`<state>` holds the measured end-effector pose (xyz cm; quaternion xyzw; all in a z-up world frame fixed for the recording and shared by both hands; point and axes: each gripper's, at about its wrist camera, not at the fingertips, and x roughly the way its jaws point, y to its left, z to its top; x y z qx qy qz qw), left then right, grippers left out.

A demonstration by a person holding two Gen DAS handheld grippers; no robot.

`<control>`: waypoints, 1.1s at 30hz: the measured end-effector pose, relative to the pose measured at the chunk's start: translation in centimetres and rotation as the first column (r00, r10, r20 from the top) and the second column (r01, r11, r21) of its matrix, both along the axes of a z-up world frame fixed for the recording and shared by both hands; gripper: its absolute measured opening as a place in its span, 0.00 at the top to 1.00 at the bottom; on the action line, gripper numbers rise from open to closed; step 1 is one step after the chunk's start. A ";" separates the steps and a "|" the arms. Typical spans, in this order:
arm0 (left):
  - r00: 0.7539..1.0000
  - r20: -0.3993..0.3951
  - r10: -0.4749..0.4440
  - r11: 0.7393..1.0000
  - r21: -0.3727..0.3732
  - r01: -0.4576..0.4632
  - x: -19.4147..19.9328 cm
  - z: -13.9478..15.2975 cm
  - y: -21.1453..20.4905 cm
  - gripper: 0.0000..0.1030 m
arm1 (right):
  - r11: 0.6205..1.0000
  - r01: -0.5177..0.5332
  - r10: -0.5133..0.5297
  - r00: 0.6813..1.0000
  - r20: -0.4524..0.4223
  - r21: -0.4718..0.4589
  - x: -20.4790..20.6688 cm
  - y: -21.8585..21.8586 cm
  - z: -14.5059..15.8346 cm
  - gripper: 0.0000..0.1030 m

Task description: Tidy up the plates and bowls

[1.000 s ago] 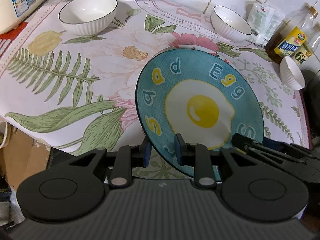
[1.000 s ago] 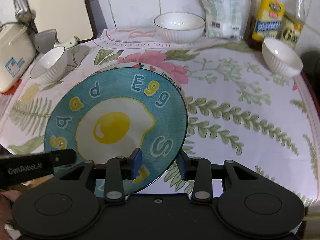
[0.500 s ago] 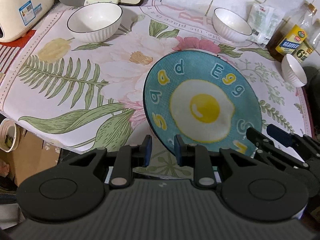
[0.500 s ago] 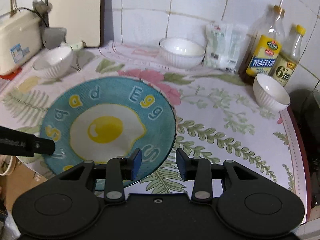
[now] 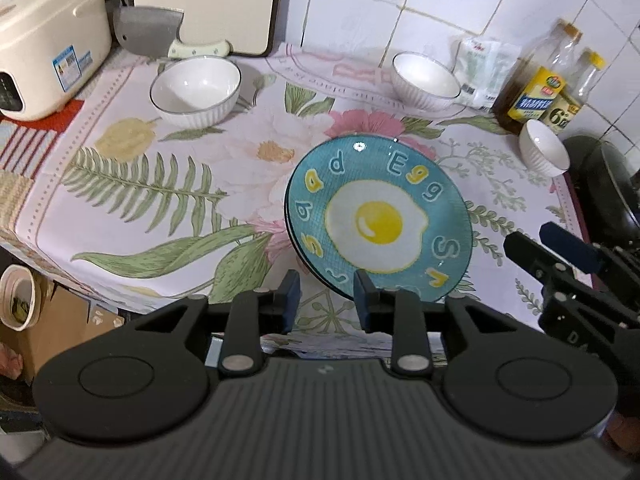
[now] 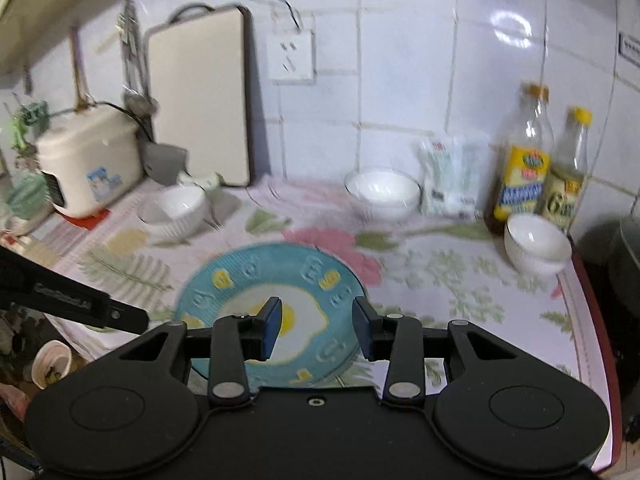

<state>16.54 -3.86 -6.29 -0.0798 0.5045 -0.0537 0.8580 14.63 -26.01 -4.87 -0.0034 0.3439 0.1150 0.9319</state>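
A teal plate with a fried-egg print [image 5: 378,220] lies on another plate on the floral cloth; it also shows in the right wrist view [image 6: 276,312]. Three white bowls stand on the cloth: back left [image 5: 196,90], back middle [image 5: 426,80], right [image 5: 544,152]. My left gripper [image 5: 326,294] is open and empty at the plate's near edge, its right finger over the rim. My right gripper [image 6: 316,324] is open and empty, raised above the plate's near side; it shows in the left wrist view [image 5: 560,256].
A cream rice cooker [image 5: 44,40] sits back left, a cutting board [image 5: 208,4] and cleaver [image 5: 148,30] at the wall. Two oil bottles [image 5: 536,80] and a white packet [image 5: 484,68] stand back right. A dark pan [image 5: 604,188] sits right. The counter's front edge is near.
Both grippers let go of the teal plate, opened, and pulled back and up. The plate now lies flat on the plate beneath it.
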 end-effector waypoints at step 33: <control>0.995 0.094 -0.011 0.998 0.065 0.005 5.4 0.7 10.8 0.31 | 0.948 -0.305 0.294 0.948 0.120 0.086 5.8 8.9 1.2 0.31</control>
